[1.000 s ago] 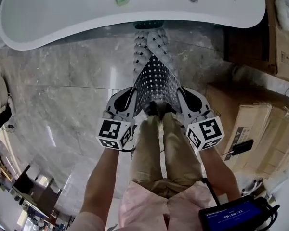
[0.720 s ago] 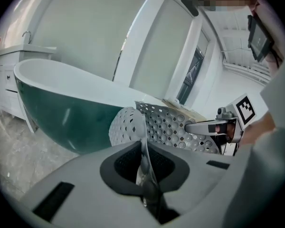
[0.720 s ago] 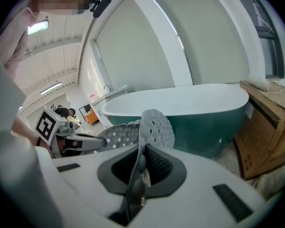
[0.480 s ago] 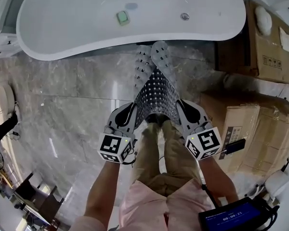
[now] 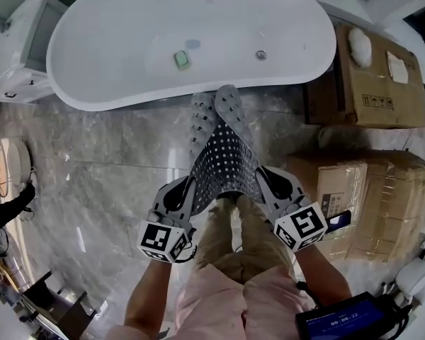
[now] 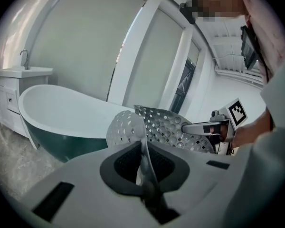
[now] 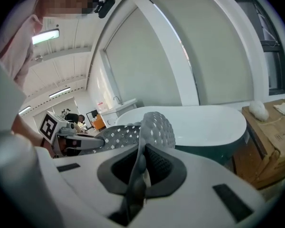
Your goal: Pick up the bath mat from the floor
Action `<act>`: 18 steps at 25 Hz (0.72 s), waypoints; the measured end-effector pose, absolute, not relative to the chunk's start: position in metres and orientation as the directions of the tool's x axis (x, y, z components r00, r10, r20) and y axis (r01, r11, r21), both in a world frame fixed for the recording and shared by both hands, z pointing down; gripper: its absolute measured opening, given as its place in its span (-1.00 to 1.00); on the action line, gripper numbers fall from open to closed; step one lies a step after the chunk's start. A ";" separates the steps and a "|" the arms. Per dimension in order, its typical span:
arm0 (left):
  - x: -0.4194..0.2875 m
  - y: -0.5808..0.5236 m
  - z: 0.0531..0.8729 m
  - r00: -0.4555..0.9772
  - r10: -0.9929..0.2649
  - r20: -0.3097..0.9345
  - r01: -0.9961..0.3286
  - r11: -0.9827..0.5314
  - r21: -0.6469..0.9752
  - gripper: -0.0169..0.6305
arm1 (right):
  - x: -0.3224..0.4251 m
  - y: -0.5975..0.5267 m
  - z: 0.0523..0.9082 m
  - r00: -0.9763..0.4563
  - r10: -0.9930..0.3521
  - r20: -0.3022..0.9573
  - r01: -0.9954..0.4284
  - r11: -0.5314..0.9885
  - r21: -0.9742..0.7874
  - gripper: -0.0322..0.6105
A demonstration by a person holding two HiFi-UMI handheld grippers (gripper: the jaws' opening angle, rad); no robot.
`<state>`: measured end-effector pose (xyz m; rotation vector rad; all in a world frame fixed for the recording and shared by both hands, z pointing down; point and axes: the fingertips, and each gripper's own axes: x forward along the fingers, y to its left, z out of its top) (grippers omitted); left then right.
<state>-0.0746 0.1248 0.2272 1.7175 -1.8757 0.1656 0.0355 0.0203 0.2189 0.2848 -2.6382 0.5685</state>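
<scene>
Jaws clamped tight on the grey perforated bath mat (image 5: 223, 154), left gripper (image 5: 186, 187) and right gripper (image 5: 264, 179) pinching a near corner each, mat slung between them over the marble floor (image 5: 106, 168), far end toward the white bathtub (image 5: 127, 41).

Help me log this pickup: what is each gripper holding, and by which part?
Both hold the bath mat by its near edge: the left gripper is shut on the left corner, the right gripper on the right corner.
</scene>
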 end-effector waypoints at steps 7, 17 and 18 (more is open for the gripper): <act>-0.072 0.126 0.156 -0.050 -0.900 0.432 -0.949 0.177 0.260 -0.84 | 0.051 0.013 0.152 -0.910 -0.128 0.394 -0.265 0.911 -0.317 -0.81; -0.071 0.132 0.086 -0.074 -0.932 0.356 -0.947 0.177 0.267 -0.84 | 0.065 0.005 0.089 -0.929 -0.157 0.335 -0.264 0.916 -0.303 -0.81; -0.070 0.133 0.079 -0.077 -0.934 0.350 -0.946 0.179 0.269 -0.84 | 0.067 0.004 0.083 -0.928 -0.162 0.335 -0.269 0.914 -0.302 -0.81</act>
